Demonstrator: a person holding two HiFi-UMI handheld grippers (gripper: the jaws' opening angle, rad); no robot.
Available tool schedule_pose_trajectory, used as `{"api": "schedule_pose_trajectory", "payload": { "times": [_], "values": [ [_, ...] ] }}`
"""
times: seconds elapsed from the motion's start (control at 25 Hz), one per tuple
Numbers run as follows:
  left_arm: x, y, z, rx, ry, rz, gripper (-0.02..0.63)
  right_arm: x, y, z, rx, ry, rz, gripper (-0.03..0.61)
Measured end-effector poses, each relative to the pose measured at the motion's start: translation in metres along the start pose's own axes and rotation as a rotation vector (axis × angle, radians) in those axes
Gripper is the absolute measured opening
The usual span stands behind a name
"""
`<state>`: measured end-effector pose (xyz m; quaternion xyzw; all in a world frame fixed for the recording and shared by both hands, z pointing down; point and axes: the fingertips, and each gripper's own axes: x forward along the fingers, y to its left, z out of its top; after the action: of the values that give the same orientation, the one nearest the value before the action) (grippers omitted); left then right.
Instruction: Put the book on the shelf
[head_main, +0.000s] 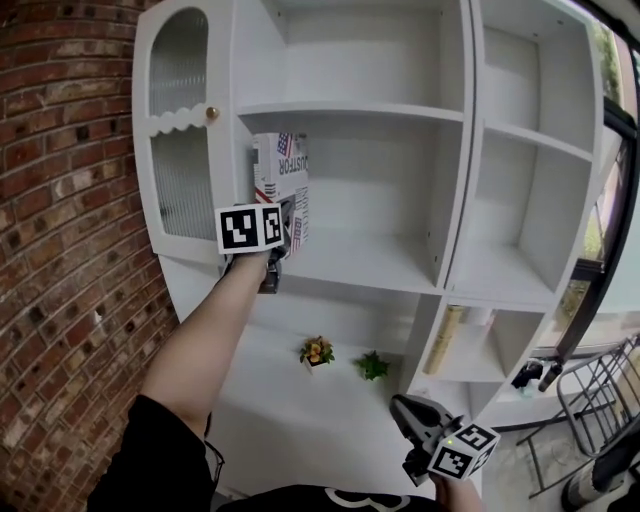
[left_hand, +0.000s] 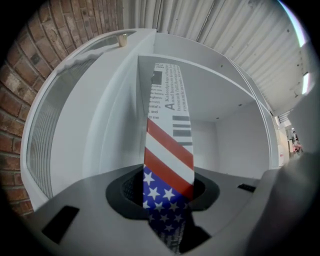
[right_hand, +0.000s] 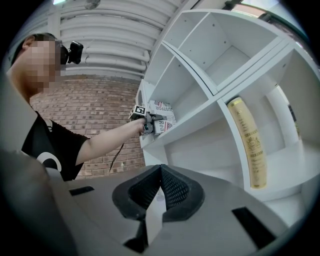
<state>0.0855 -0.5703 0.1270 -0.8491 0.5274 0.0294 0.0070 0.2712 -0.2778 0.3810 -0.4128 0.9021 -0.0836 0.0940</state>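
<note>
A book (head_main: 280, 165) with a stars-and-stripes cover stands upright at the left end of the white shelf's middle board (head_main: 360, 262), beside the cabinet's side wall. My left gripper (head_main: 283, 228) is shut on the book's lower near edge. In the left gripper view the book (left_hand: 167, 145) rises from between the jaws of that gripper (left_hand: 167, 202), narrow edge toward the camera. My right gripper (head_main: 402, 412) hangs low at the right, shut with nothing in it. Its pads meet in the right gripper view (right_hand: 161, 186), where the book (right_hand: 162, 107) shows far off.
A ribbed-glass cabinet door (head_main: 180, 130) with a knob stands left of the book, and a brick wall (head_main: 60, 200) beyond it. Two small potted plants (head_main: 317, 350) sit on the lower board. A gold-spined book (head_main: 445, 340) leans in the lower right compartment. A metal rack (head_main: 590, 400) stands at the right.
</note>
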Motion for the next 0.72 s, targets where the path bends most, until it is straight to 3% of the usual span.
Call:
{"api": "schedule_pose_trajectory", "payload": {
  "times": [0.72],
  "values": [
    [0.028, 0.004, -0.012, 0.018, 0.006, 0.013, 0.159, -0.036, -0.023, -0.007, 0.014, 0.022, -0.075, 0.011]
  ]
}}
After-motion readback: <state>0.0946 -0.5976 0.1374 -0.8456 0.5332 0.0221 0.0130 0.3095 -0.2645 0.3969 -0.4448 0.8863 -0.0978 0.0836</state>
